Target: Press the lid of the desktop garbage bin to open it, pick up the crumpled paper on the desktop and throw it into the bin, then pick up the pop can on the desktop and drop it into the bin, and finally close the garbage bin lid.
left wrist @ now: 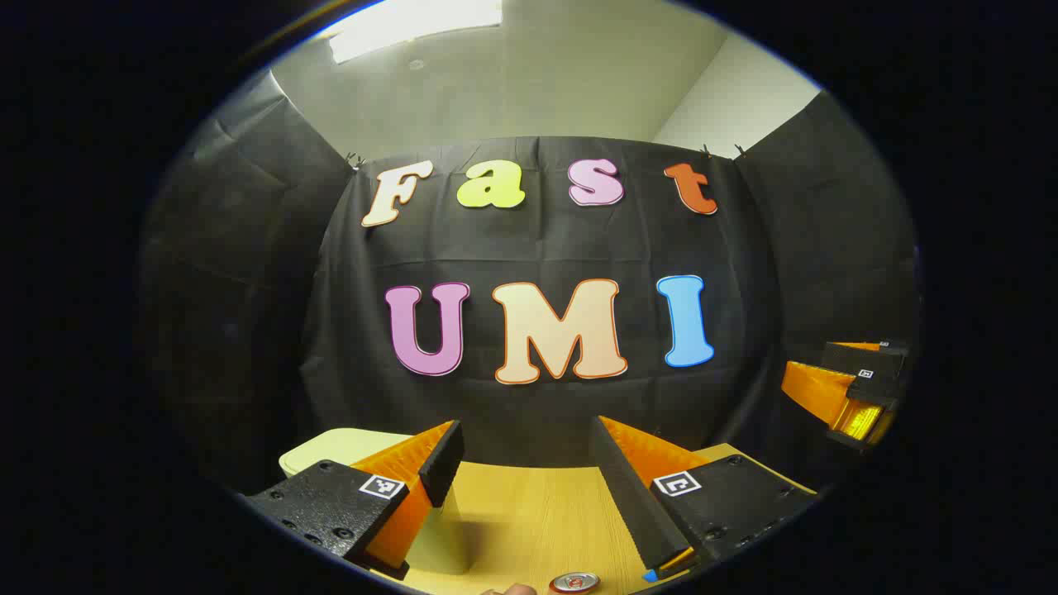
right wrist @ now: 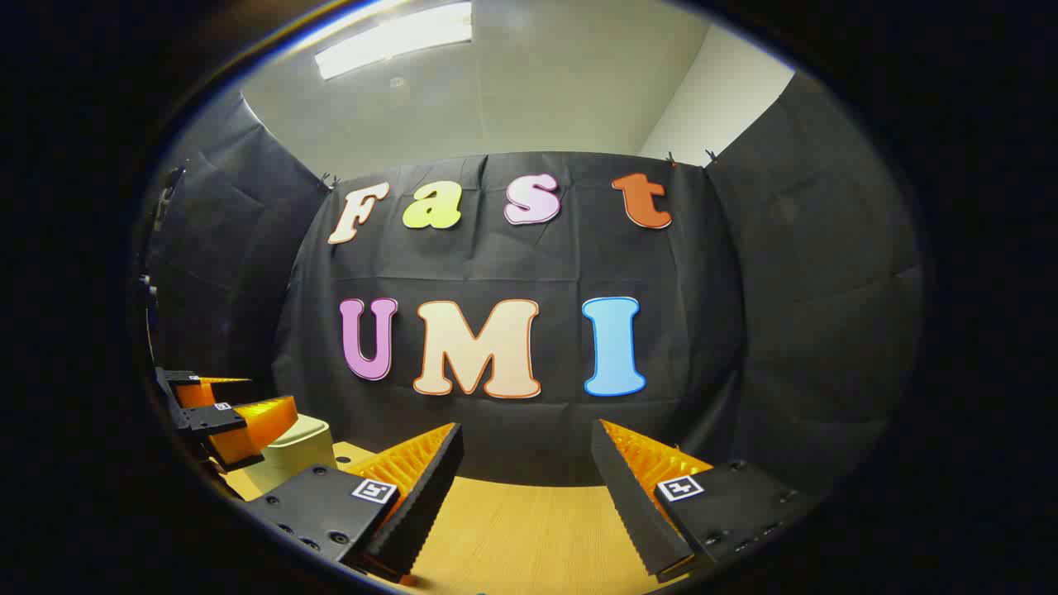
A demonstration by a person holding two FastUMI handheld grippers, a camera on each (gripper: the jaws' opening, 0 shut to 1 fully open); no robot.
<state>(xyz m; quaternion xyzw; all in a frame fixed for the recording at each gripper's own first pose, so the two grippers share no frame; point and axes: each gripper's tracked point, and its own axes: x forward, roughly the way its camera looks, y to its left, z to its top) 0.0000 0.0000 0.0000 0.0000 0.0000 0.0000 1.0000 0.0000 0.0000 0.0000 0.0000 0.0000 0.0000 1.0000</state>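
both grippers — left gripper [left wrist: 524, 450], right gripper [right wrist: 526, 450] — hang with jaws spread, empty; bin [left wrist: 331, 446] lid at 8 o'clock needs a square downward press; can [left wrist: 574, 583] waits at 6.

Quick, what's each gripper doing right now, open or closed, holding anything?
Left gripper: open, nothing between its fingers.
Right gripper: open, nothing between its fingers.
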